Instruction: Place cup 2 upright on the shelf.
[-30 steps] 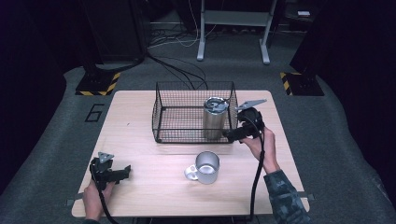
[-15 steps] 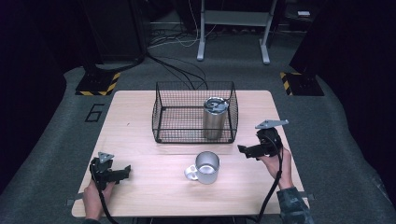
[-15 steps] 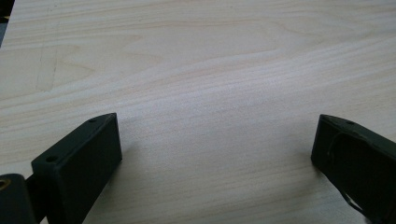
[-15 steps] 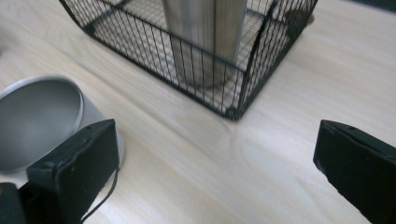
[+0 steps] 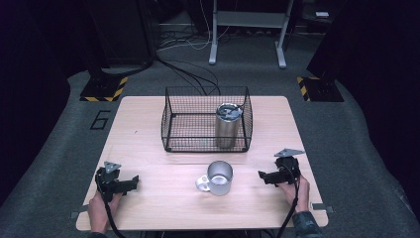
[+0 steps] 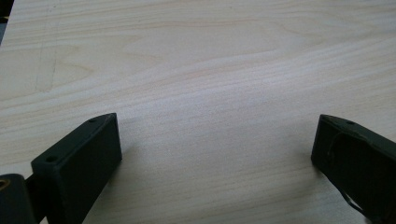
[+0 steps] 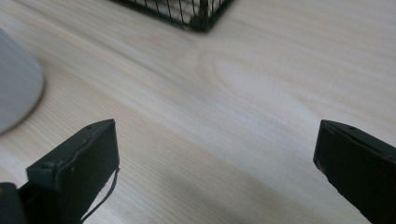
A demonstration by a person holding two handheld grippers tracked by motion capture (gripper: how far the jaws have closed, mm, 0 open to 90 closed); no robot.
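A steel tumbler (image 5: 228, 125) with a lid stands upright in the right part of a black wire basket (image 5: 174, 133) at the middle back of the wooden table (image 5: 148, 148). A metal mug (image 5: 218, 177) with a handle on its left stands in front of the basket; its pale side (image 7: 16, 88) shows at the left of the right gripper view. My left gripper (image 5: 133, 180) rests near the front left corner, open, with bare wood between its jaws (image 6: 215, 140). My right gripper (image 5: 262, 175) sits low at the front right, open and empty (image 7: 217, 149), pointing left toward the mug.
The basket's near corner (image 7: 201, 18) lies ahead of the right gripper. Black cables (image 5: 188, 74) run over the grey floor behind the table, by a metal stand (image 5: 247, 29). Striped yellow-black feet (image 5: 104, 89) stand at both far sides.
My right gripper has drawn back from the basket's right side toward the front right of the table and come down low. The left gripper has stayed where it was.
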